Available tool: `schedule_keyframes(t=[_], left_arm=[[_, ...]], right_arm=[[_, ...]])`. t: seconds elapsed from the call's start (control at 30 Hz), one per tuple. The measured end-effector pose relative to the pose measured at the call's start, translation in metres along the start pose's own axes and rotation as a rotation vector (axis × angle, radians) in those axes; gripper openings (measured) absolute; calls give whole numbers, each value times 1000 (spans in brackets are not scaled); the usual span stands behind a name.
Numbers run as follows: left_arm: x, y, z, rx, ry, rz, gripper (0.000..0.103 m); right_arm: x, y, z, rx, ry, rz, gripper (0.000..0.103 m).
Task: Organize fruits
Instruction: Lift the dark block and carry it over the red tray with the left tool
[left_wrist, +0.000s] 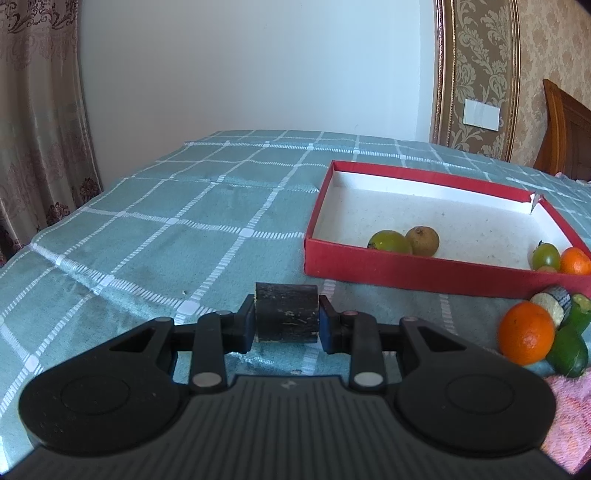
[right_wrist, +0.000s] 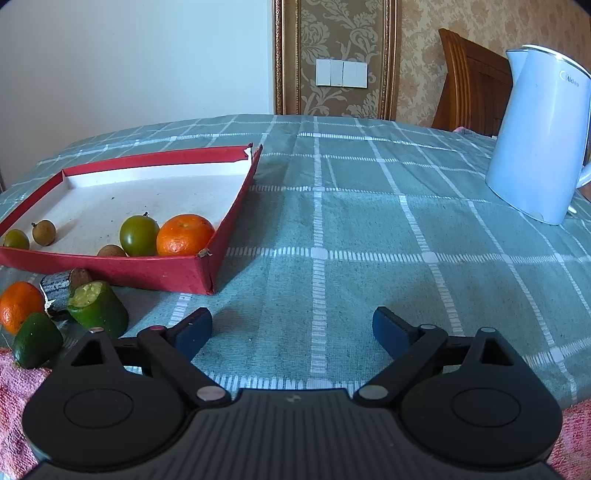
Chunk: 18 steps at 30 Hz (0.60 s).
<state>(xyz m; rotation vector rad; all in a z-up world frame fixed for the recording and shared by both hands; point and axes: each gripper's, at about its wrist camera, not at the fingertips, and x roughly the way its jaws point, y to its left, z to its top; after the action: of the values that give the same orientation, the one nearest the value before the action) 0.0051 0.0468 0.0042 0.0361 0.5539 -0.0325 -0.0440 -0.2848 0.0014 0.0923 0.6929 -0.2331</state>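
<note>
My left gripper (left_wrist: 287, 317) is shut on a short dark sugarcane piece (left_wrist: 286, 314), held just above the cloth in front of the red box (left_wrist: 406, 269). In the box lie a green fruit (left_wrist: 389, 242), a brown longan (left_wrist: 423, 240), a green tomato (right_wrist: 138, 235), an orange (right_wrist: 184, 234) and another longan (right_wrist: 110, 251). Outside the box, near its front wall, lie an orange (left_wrist: 526, 332), a second sugarcane piece (right_wrist: 61, 286) and two green cane pieces (right_wrist: 98, 308). My right gripper (right_wrist: 291, 328) is open and empty over the cloth, right of these.
The table has a teal checked cloth (right_wrist: 369, 221). A white electric kettle (right_wrist: 539, 136) stands at the far right. A pink towel (right_wrist: 14, 380) lies at the near edge. A wooden chair (right_wrist: 469, 81) and the wall stand behind the table.
</note>
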Motion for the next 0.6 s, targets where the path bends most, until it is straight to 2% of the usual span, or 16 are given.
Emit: schedule_keyframes(t=[0.2,0.6], left_arm=[[-2,-5,6,14,-4,16,30],[-2,-32,33,75,-36,23,31]], right_arm=[[2,-1,1,9,10,-12,100],[5,0,1,8,15,-6,102]])
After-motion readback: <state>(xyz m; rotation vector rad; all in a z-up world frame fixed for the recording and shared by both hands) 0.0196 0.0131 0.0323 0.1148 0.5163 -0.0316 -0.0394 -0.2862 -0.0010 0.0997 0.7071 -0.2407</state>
